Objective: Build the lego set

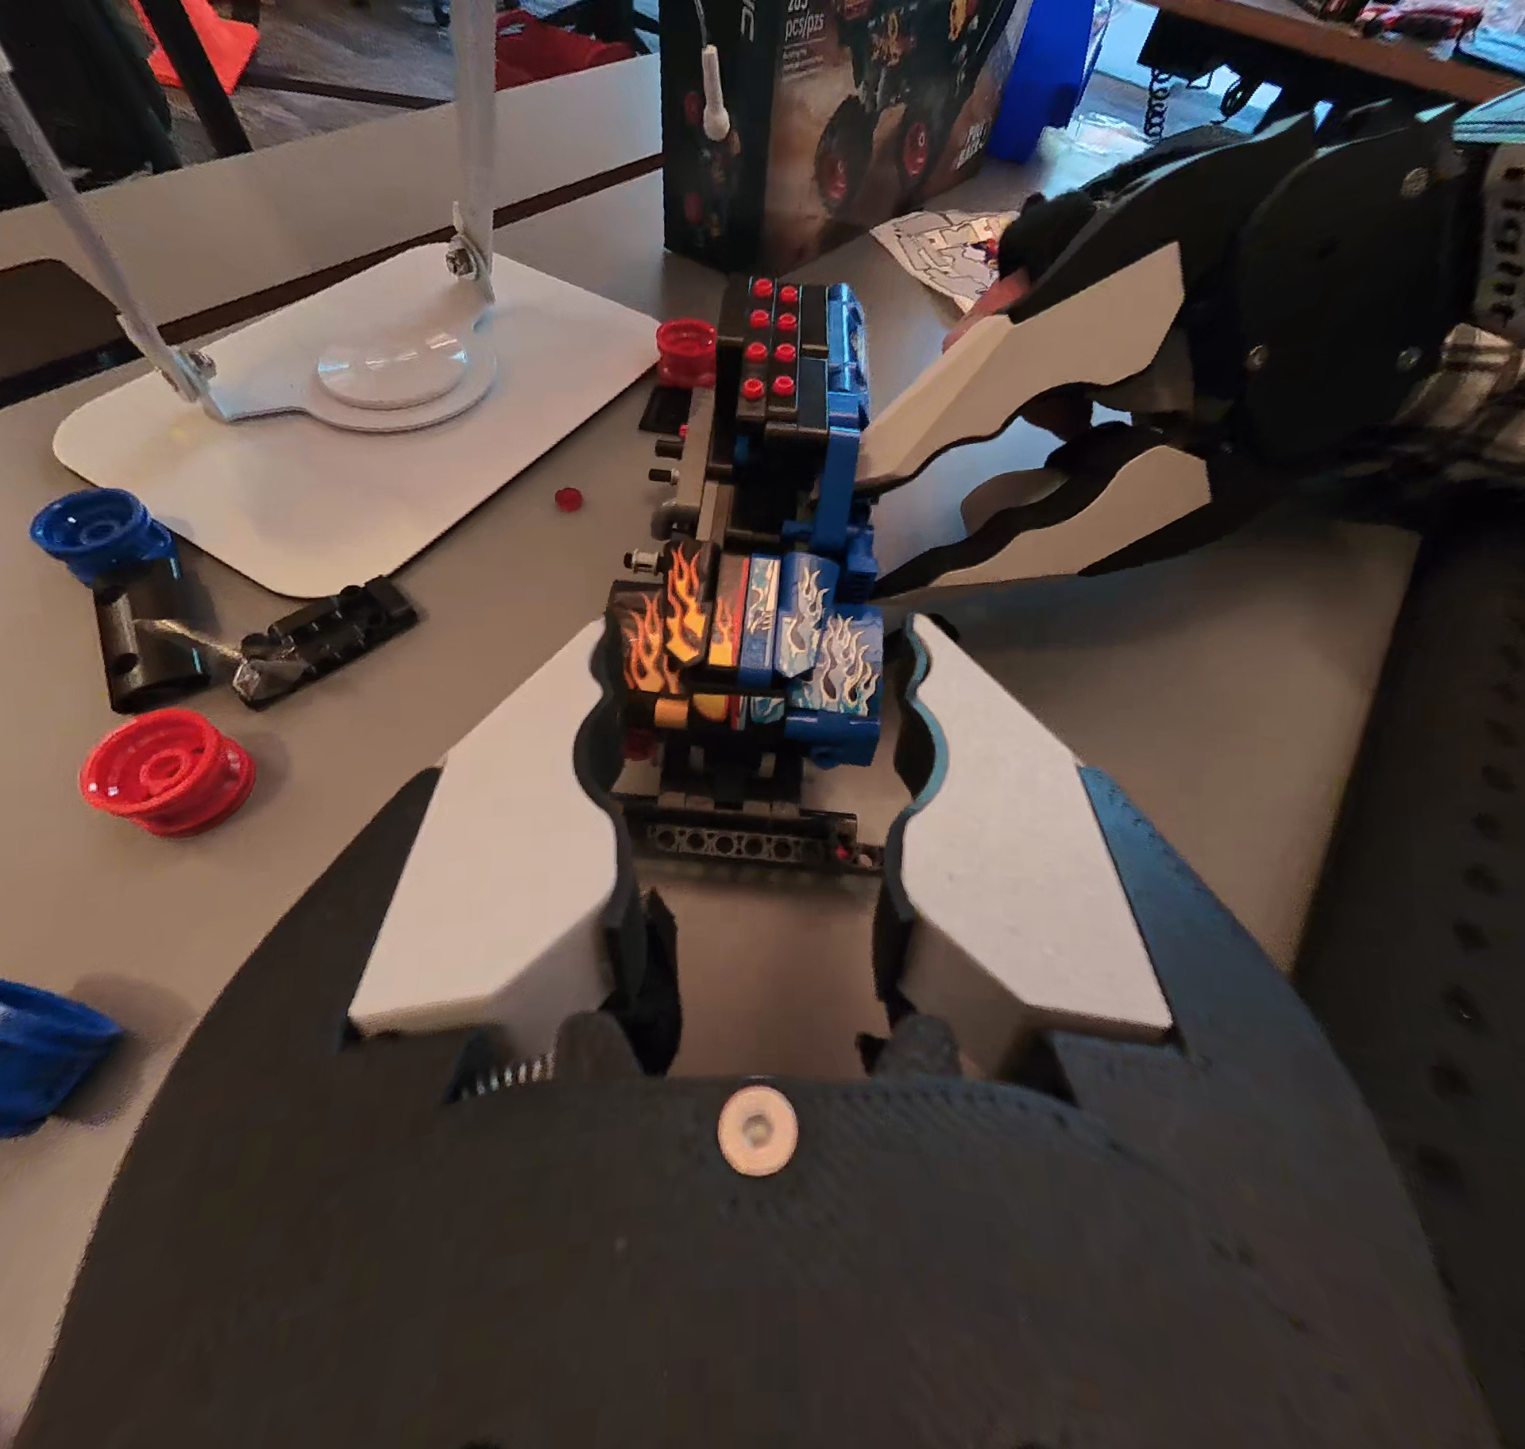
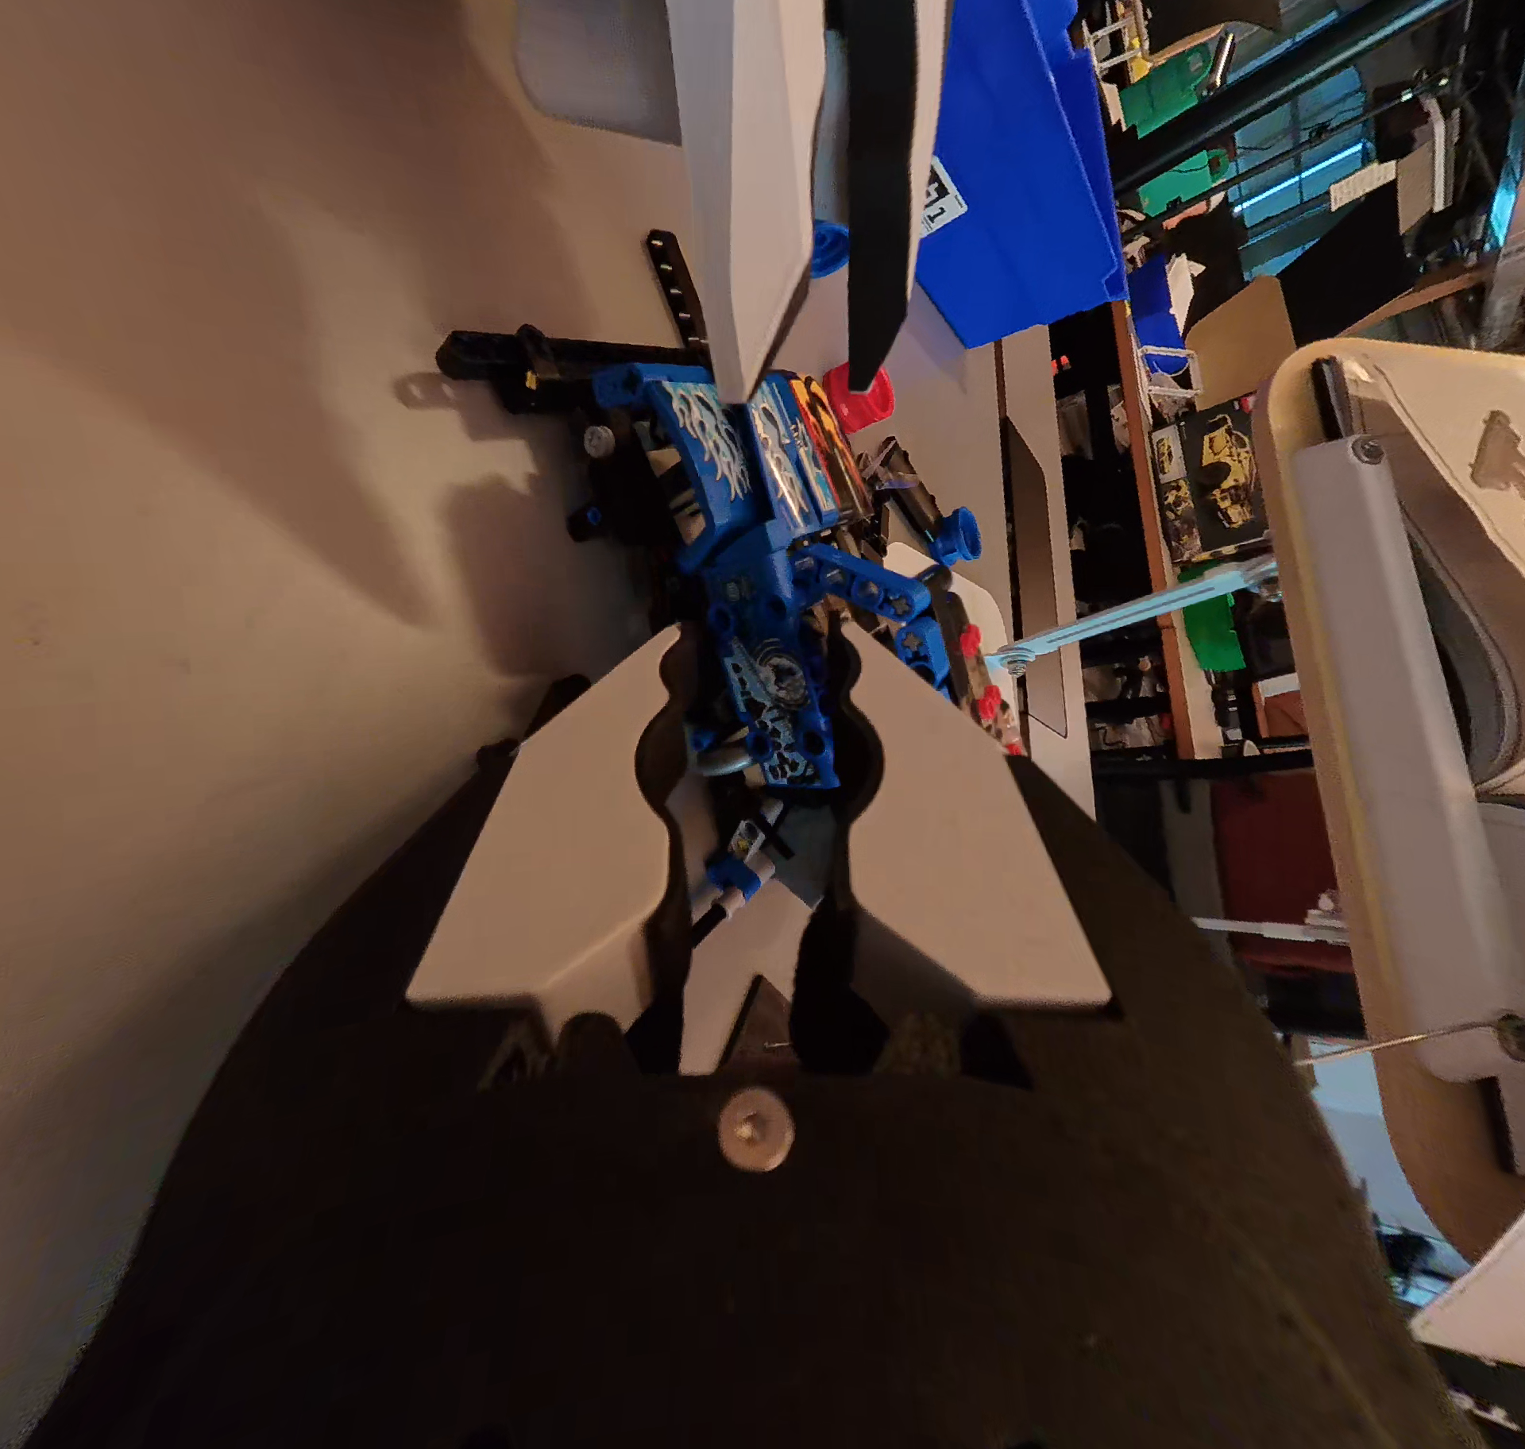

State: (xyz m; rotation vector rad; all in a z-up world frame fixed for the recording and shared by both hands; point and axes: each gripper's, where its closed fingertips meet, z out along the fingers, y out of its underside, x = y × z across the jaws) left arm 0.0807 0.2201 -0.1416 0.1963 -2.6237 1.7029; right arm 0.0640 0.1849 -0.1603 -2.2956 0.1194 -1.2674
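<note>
We've got our left gripper [image 1: 747, 666] right up front, its two white fingers set either side of the flame-painted nose of the lego truck [image 1: 759, 584], pinching it where it stands on the grey table [image 1: 512, 609]. In from the right side comes our right gripper [image 1: 866, 534], jaws laid on their side, and its own view shows its fingers [image 2: 594, 815] clamped on the blue flank of the truck [image 2: 767, 584], so we're holding the build at two spots.

Off to the left, near us, a loose red wheel hub [image 1: 165, 770] lies on the table, and just past it a black piece [image 1: 338, 625] with a crumpled clear wrapper, then a blue wheel hub [image 1: 95, 530] on a black part. A tiny red stud [image 1: 568, 498] sits alone beside the truck.

Farther on, the white stand base [image 1: 371, 419] spreads across the table, and a second red hub [image 1: 685, 349] touches the truck's rear left side. Behind it stands the upright set box [image 1: 825, 89], with a sheet of instructions [image 1: 941, 250] at its foot.
</note>
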